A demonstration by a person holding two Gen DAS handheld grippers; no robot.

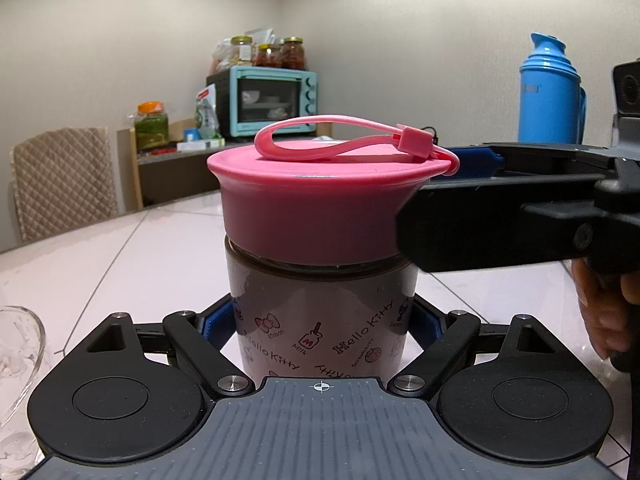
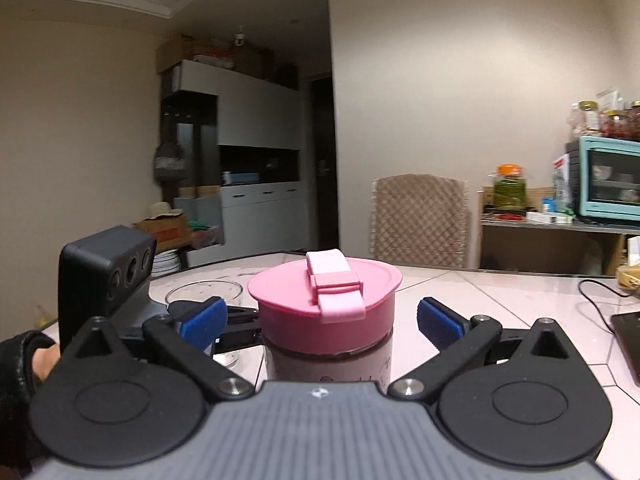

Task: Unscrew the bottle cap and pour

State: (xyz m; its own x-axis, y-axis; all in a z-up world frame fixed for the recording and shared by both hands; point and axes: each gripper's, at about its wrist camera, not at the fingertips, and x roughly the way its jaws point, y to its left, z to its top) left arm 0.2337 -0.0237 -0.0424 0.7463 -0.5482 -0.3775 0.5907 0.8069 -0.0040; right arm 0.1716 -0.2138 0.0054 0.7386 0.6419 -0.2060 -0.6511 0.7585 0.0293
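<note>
A Hello Kitty bottle with a wide pink cap and a pink strap stands upright on the white tiled table. My left gripper is shut on the bottle's body, its blue pads pressing both sides. My right gripper is open and straddles the cap, with a small gap between each of its blue pads and the cap. In the left wrist view the right gripper reaches in from the right at cap height. A clear glass stands just behind and left of the bottle.
A blue thermos stands at the far right. A teal toaster oven and jars sit on a side shelf beyond the table. A padded chair is at the far edge. A cable and dark device lie on the right.
</note>
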